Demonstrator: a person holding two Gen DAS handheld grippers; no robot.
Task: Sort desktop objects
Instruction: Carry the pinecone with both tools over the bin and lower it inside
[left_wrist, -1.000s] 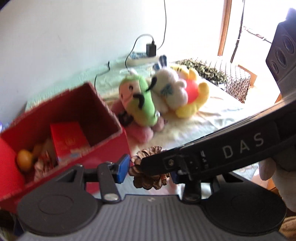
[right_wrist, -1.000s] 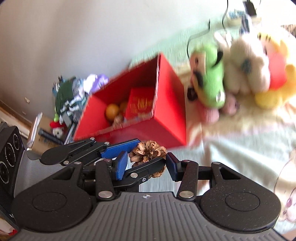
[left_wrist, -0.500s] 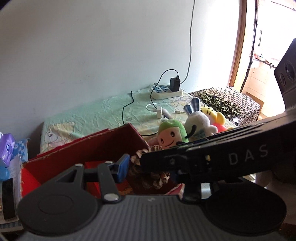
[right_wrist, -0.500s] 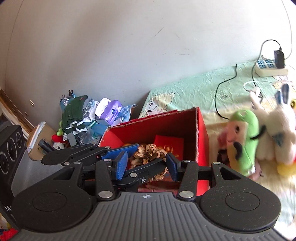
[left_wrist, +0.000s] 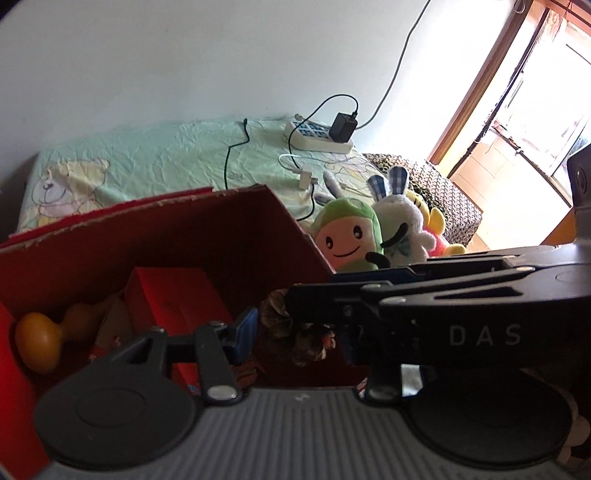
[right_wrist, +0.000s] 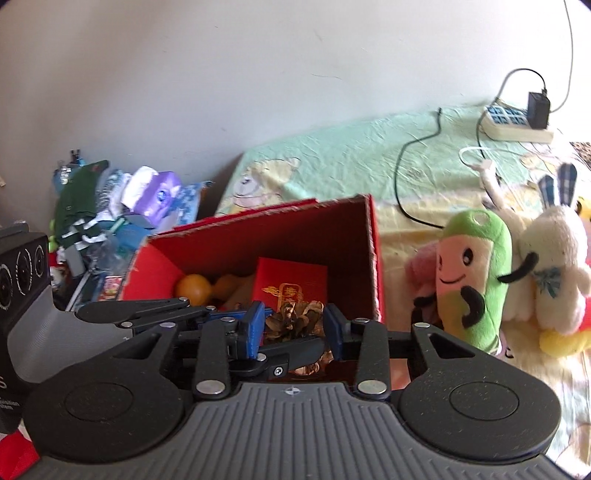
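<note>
Both grippers over red box, crossed at the tips. Box rim close on the right side; plush toys just past that wall, open sheet behind. Right gripper clamped on pinecone, held above box interior. Left gripper partly spread around same pinecone; contact unclear.

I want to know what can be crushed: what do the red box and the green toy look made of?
The red box looks like matte cardboard: its top rim shows a raw, frayed pale edge. The green toy looks like soft plush fabric, with a fuzzy surface and stitched-looking face. Neither can be confirmed by sight alone.
</note>
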